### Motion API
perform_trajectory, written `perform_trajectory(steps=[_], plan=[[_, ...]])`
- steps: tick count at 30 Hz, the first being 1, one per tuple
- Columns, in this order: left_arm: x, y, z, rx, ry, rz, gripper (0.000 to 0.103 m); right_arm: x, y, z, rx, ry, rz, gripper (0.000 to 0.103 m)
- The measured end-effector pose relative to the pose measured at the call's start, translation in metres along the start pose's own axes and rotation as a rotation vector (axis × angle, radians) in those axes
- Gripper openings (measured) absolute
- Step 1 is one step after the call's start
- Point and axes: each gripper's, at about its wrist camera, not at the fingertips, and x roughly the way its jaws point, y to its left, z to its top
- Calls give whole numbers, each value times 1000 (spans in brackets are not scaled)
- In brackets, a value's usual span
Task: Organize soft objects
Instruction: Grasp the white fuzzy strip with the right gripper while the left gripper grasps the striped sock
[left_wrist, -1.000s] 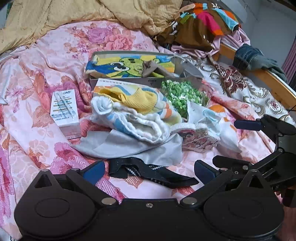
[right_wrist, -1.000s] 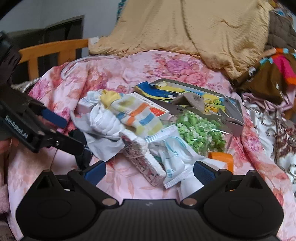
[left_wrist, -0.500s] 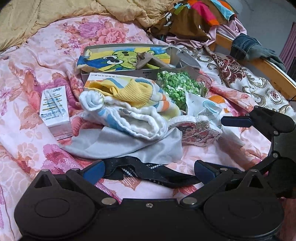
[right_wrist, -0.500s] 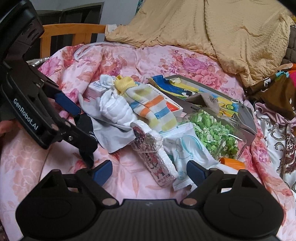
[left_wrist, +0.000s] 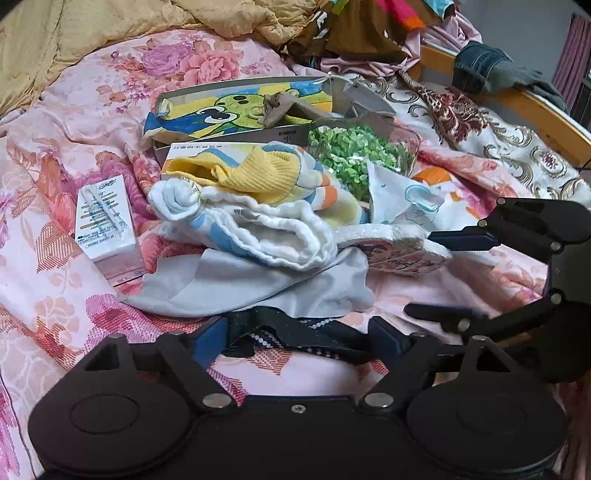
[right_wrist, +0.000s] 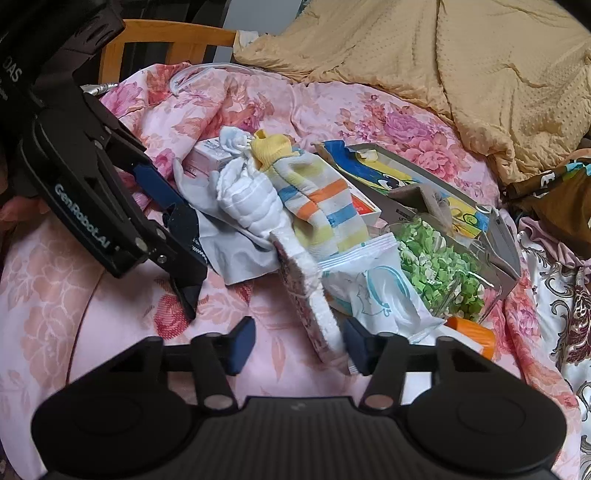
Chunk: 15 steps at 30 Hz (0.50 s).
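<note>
A pile of soft things lies on the pink floral bedspread (left_wrist: 66, 295): a striped yellow sock (left_wrist: 266, 173), a white rolled cloth (left_wrist: 266, 229), a grey cloth (left_wrist: 258, 284) and a black strap (left_wrist: 295, 332). My left gripper (left_wrist: 299, 338) is open, its jaws either side of the black strap. My right gripper (right_wrist: 295, 347) is open around the near end of a flat white foam pad with a pink print (right_wrist: 314, 302). The pad's end lies against the right finger. The right gripper also shows in the left wrist view (left_wrist: 454, 277).
An open cardboard box with a cartoon cloth (left_wrist: 236, 110) lies behind the pile. A bag of green bits (left_wrist: 354, 155), a white plastic packet (right_wrist: 380, 295), a small white carton (left_wrist: 103, 221), an orange item (right_wrist: 472, 336), a tan blanket (right_wrist: 443, 66) and a wooden bed rail (left_wrist: 517, 107) surround it.
Both grippers have moved forward. The black strap now lies between the left jaws. The right jaws have narrowed and now straddle the foam pad's end.
</note>
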Motion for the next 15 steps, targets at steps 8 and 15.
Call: perform_trajectory(steps=[8, 15], plan=[[4, 1, 0, 25, 5, 53, 51, 2, -5, 0, 29, 10, -6, 23], [2, -4, -1, 60, 9, 44, 16, 1, -8, 2, 48, 10, -7, 18]])
